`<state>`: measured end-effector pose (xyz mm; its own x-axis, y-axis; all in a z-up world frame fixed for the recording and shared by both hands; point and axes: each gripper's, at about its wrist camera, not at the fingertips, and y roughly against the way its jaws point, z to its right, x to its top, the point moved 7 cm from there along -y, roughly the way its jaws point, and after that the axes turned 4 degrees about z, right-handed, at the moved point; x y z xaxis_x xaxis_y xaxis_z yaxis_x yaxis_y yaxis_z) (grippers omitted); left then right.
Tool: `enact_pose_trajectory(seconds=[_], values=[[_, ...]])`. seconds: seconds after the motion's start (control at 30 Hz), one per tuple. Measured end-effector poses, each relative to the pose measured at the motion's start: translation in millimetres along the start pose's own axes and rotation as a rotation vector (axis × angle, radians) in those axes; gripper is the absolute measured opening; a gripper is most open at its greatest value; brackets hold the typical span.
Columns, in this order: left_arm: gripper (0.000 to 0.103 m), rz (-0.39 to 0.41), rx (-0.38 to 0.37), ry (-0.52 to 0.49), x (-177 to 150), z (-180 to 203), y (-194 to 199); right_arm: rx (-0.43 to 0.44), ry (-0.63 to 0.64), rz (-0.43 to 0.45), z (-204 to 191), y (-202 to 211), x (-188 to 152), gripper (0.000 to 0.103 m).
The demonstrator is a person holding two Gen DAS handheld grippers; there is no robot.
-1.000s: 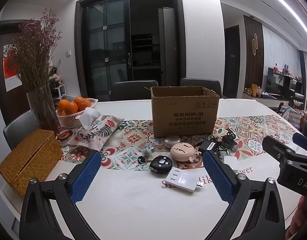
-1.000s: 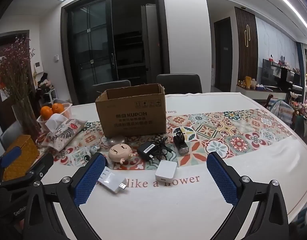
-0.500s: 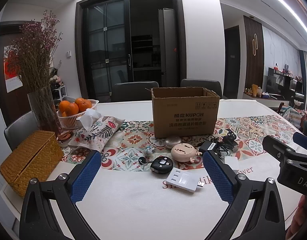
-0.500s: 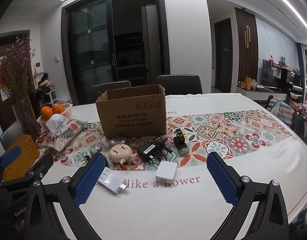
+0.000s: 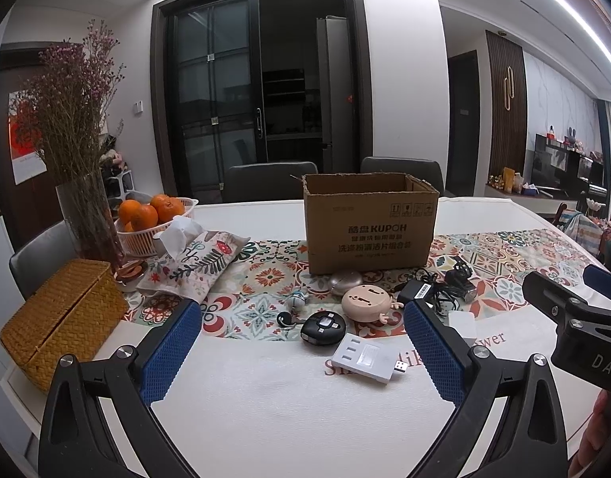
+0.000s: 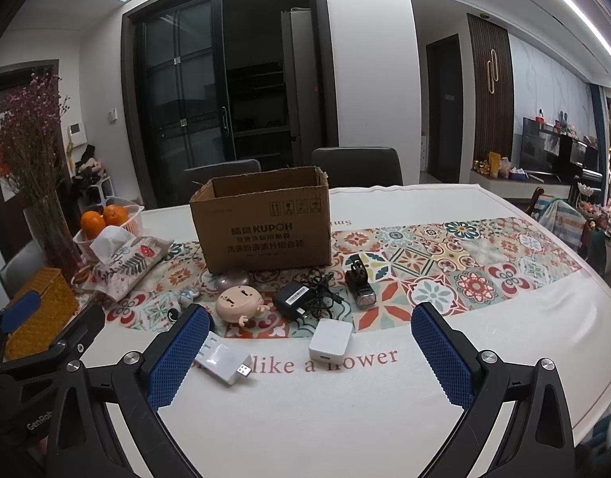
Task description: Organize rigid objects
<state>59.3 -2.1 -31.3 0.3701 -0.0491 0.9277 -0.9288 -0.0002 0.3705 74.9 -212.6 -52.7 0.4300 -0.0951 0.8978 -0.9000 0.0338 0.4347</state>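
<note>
Gadgets (image 6: pixel 239 308) before box (image 6: pixel 265 223), basket (image 5: pixel 62 314) left

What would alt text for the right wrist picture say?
An open gripper hangs above a white tablecloth, holding nothing. Ahead lie small gadgets: a white charger, a white adapter, a black plug with tangled cable, and a pink round toy. Behind them stands an open cardboard box.
</note>
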Motion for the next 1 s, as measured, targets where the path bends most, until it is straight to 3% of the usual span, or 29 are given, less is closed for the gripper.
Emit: enact_pose_trajectory(seconds=[1.0], values=[[0.103, -0.008, -0.005, -0.001, -1.4, -0.9, -2.0, 0.001, -0.001, -0.002, 0.1, -0.3, 0.0, 0.103]])
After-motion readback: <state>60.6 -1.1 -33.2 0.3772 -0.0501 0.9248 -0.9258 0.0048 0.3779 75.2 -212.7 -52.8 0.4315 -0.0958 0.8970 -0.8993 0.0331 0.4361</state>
